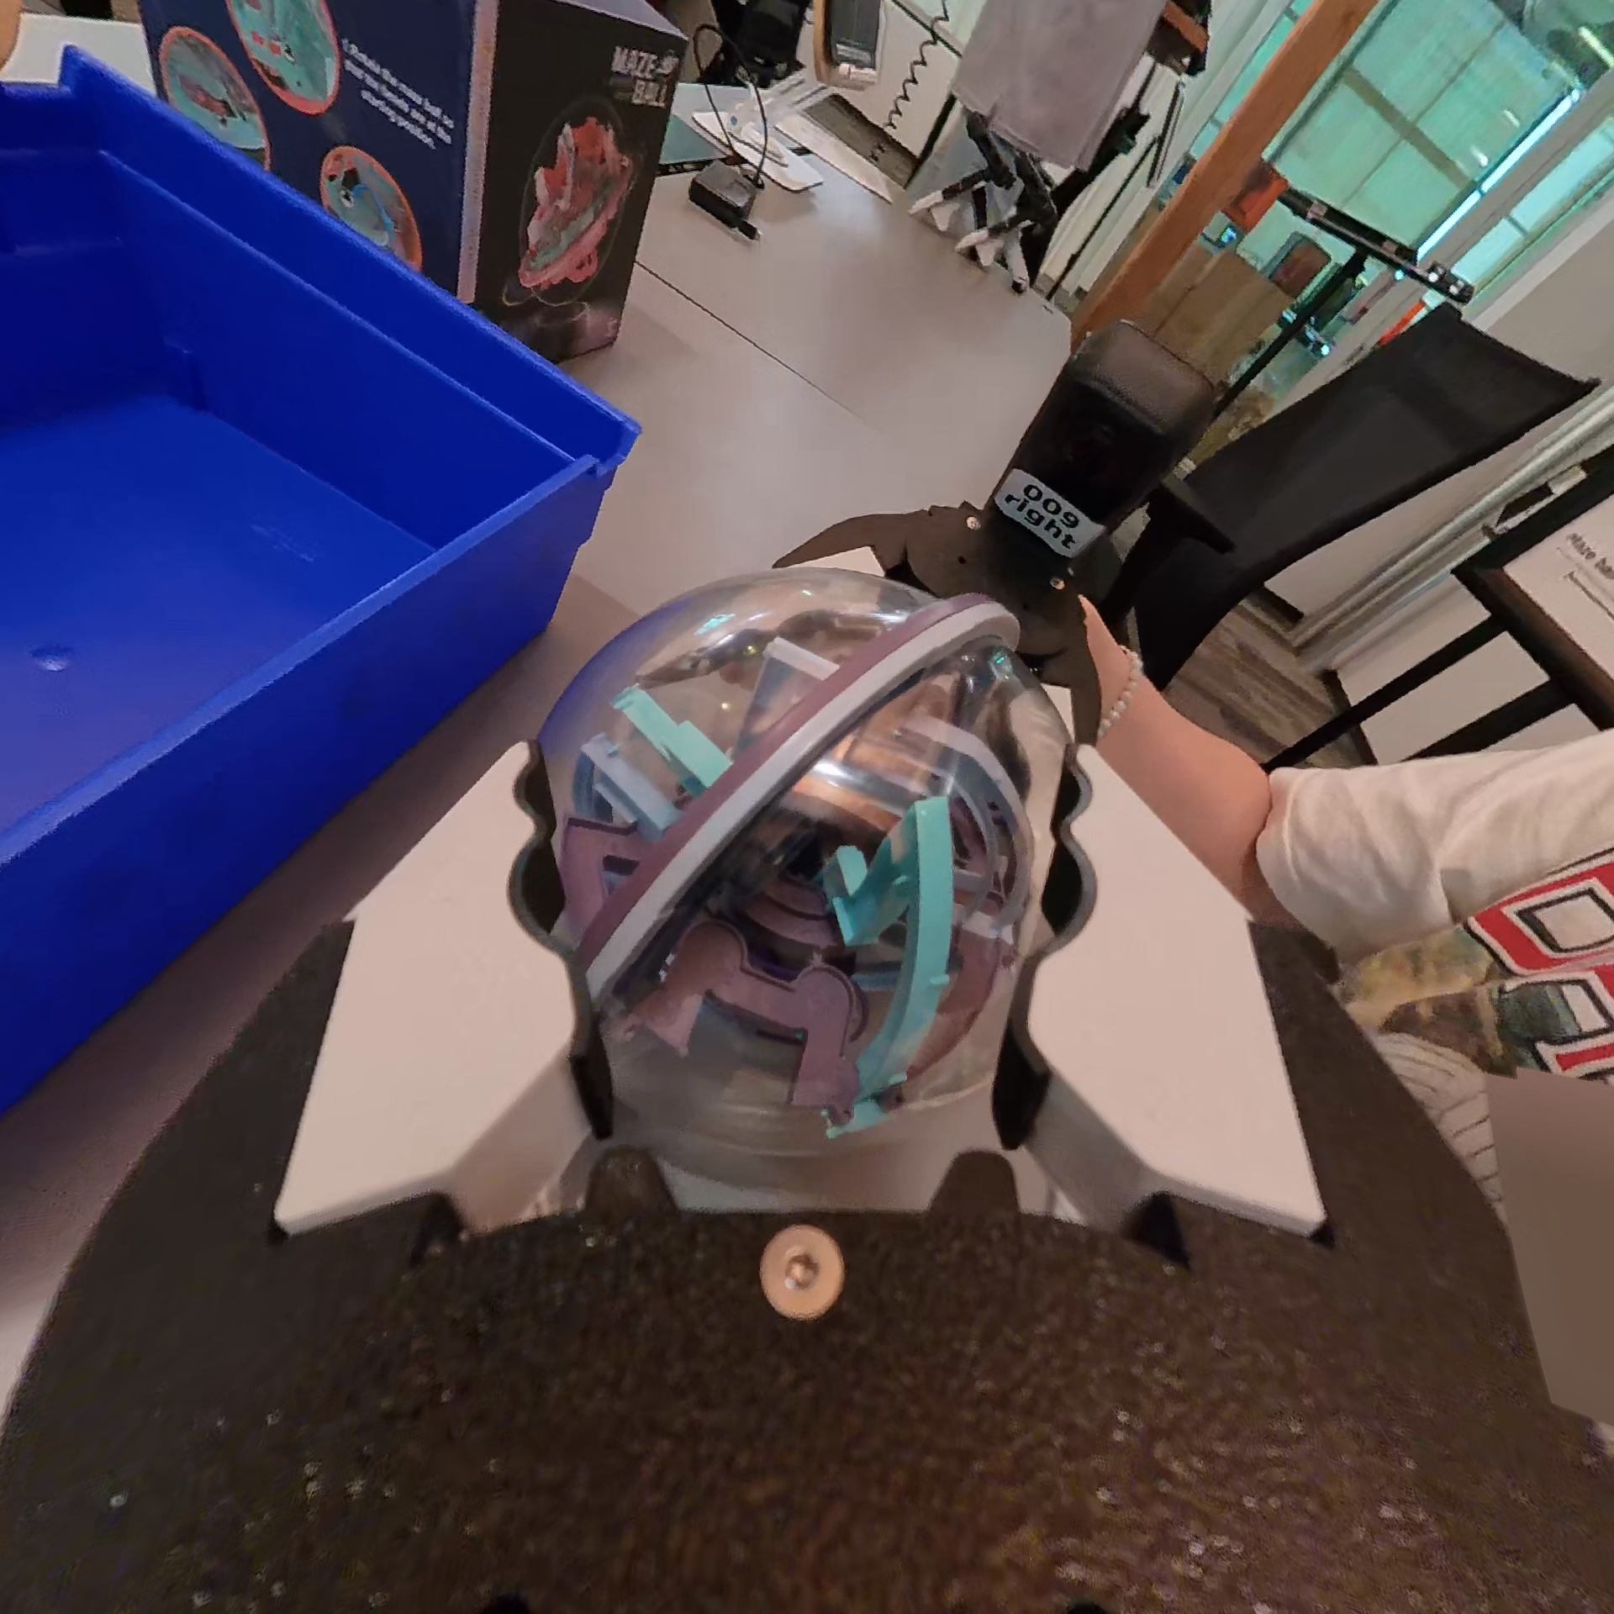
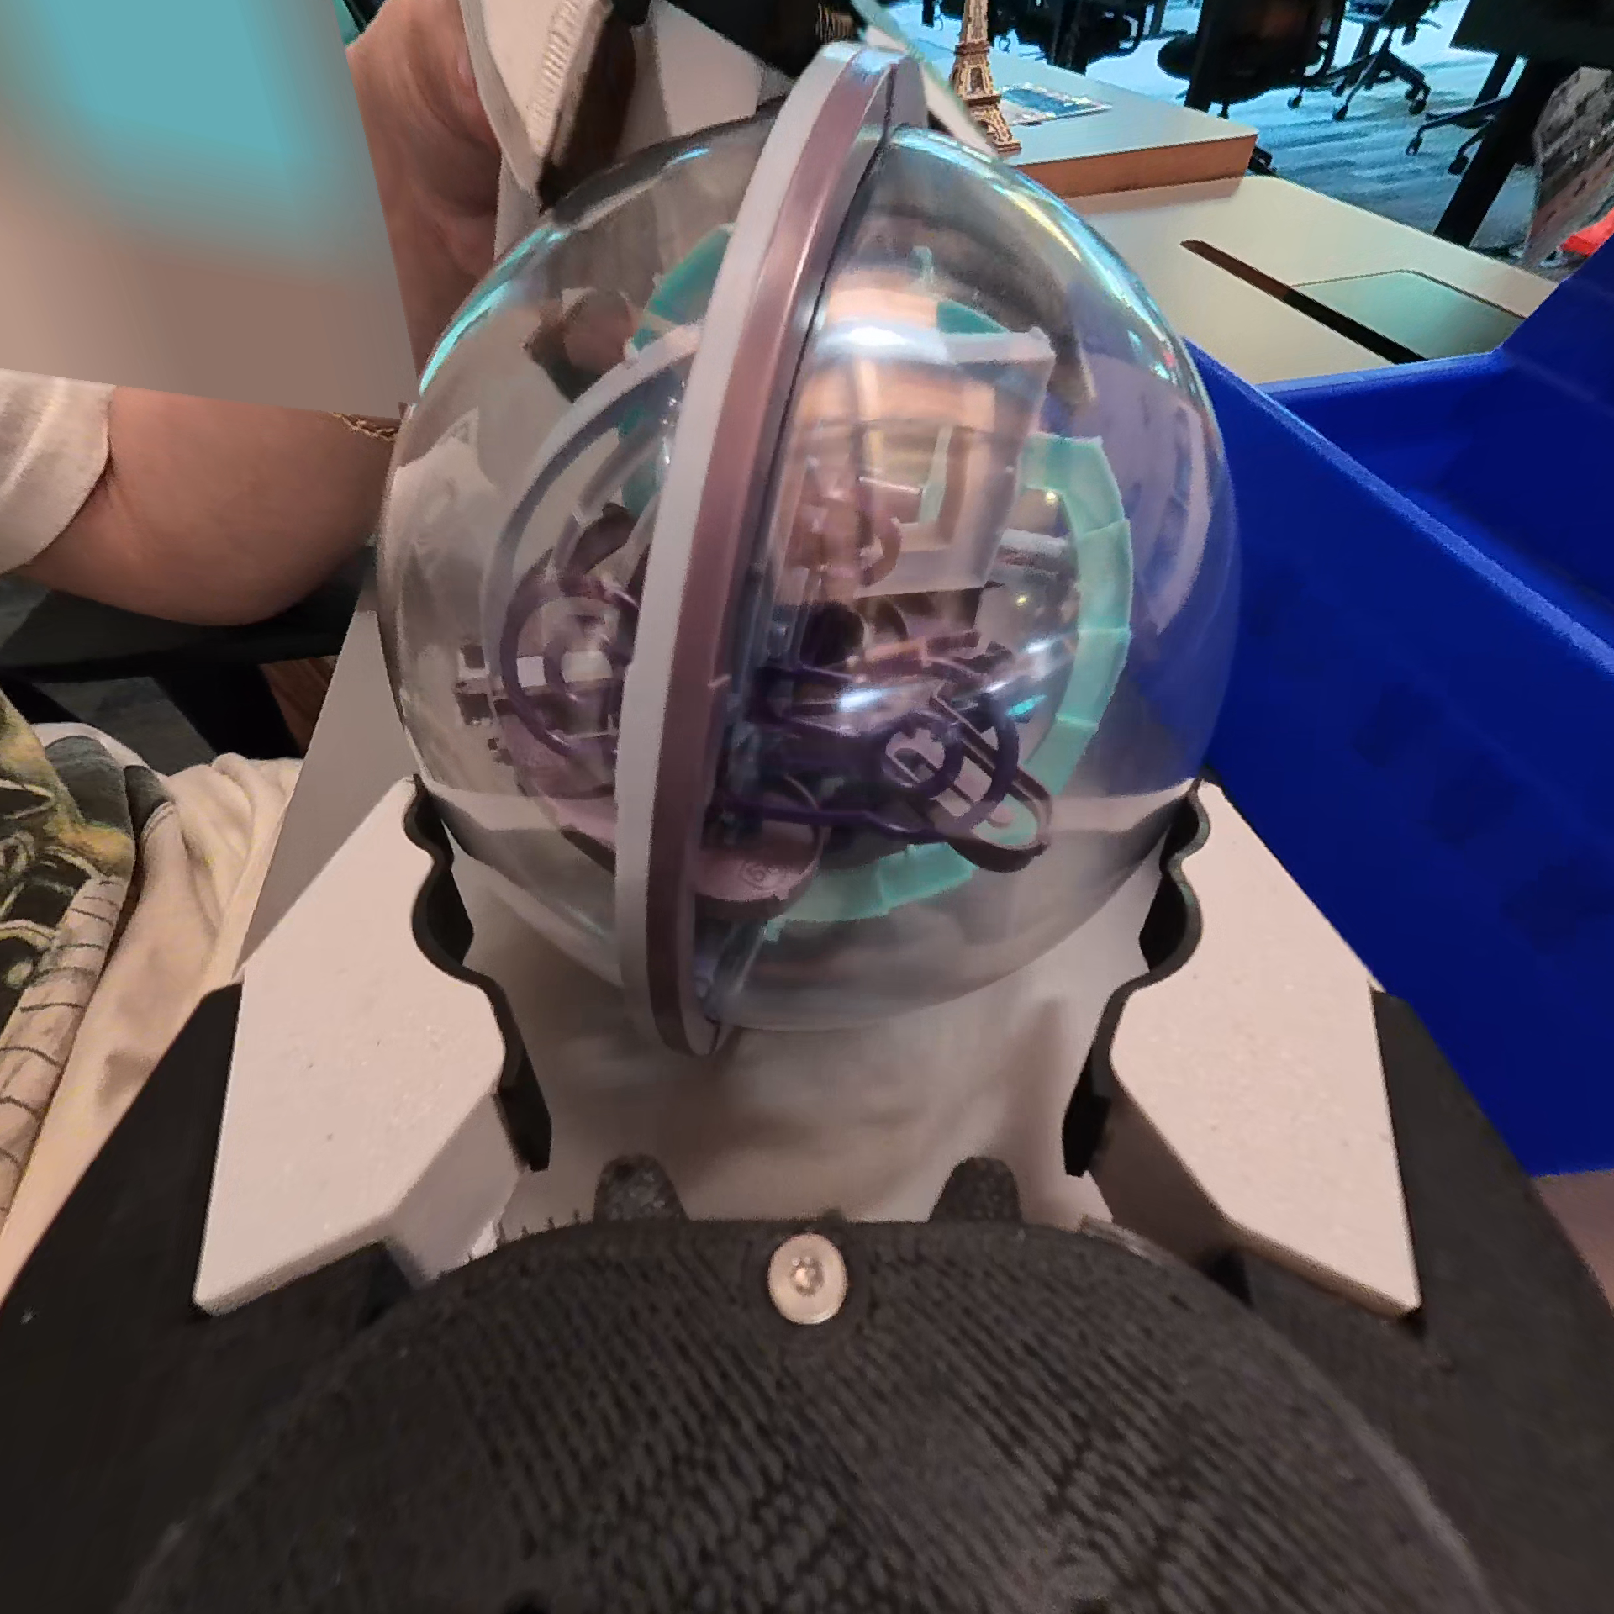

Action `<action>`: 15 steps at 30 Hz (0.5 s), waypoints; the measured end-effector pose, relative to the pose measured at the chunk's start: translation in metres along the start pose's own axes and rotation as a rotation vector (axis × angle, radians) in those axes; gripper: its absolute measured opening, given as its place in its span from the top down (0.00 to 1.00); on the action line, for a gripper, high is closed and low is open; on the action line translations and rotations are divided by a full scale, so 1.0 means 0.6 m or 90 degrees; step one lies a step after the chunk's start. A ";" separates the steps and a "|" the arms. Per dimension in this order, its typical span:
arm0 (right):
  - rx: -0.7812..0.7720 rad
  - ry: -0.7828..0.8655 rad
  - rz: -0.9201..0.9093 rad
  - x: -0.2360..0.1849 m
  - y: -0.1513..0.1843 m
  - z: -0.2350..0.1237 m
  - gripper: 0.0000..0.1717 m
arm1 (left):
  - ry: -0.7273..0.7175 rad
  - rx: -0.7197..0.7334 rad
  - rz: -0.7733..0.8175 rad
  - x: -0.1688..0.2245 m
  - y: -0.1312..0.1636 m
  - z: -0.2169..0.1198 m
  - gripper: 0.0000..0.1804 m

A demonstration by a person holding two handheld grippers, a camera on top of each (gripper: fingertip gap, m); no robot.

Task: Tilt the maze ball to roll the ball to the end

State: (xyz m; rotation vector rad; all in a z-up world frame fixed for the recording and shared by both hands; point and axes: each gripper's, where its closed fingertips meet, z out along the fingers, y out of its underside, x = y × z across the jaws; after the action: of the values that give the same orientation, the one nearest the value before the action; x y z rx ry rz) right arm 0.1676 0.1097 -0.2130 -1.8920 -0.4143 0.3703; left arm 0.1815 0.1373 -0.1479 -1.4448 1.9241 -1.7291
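The maze ball (image 1: 803, 838) is a clear plastic sphere with a grey-purple rim and teal and purple tracks inside. It is held in the air between both grippers. My left gripper (image 1: 803, 769) is shut on it, with both pads pressing its sides. My right gripper (image 2: 803, 821) is shut on the same maze ball (image 2: 786, 541) from the opposite side, rim nearly upright in its view. The right gripper also shows in the left wrist view (image 1: 1004, 568) behind the ball. A white finger (image 2: 559, 96) of the left gripper shows in the right wrist view. I cannot pick out the small ball inside.
A blue plastic bin (image 1: 559, 489) stands on the table to the left of the ball and also shows in the right wrist view (image 2: 1441, 699). The maze ball's dark box (image 1: 559, 175) stands behind the bin. A person's arm (image 1: 1223, 803) is at the right. A black chair (image 1: 1362, 489) stands beyond the table.
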 end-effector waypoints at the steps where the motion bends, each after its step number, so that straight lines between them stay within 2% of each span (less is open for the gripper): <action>1: -0.004 -0.001 -0.004 0.000 0.002 -0.001 0.10 | 0.003 -0.004 0.010 0.002 0.001 0.000 0.39; 8: -0.050 0.009 -0.026 -0.001 0.013 -0.010 0.10 | -0.004 -0.004 0.041 0.012 0.000 0.010 0.39; 15: -0.047 0.088 -0.175 0.002 -0.026 -0.035 0.12 | -0.014 -0.007 0.059 0.019 -0.001 0.017 0.39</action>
State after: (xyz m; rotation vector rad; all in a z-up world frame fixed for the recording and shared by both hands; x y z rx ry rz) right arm 0.1762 0.0976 -0.1914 -1.8875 -0.5920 0.0422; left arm 0.1828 0.1221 -0.1456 -1.3501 1.9598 -1.6587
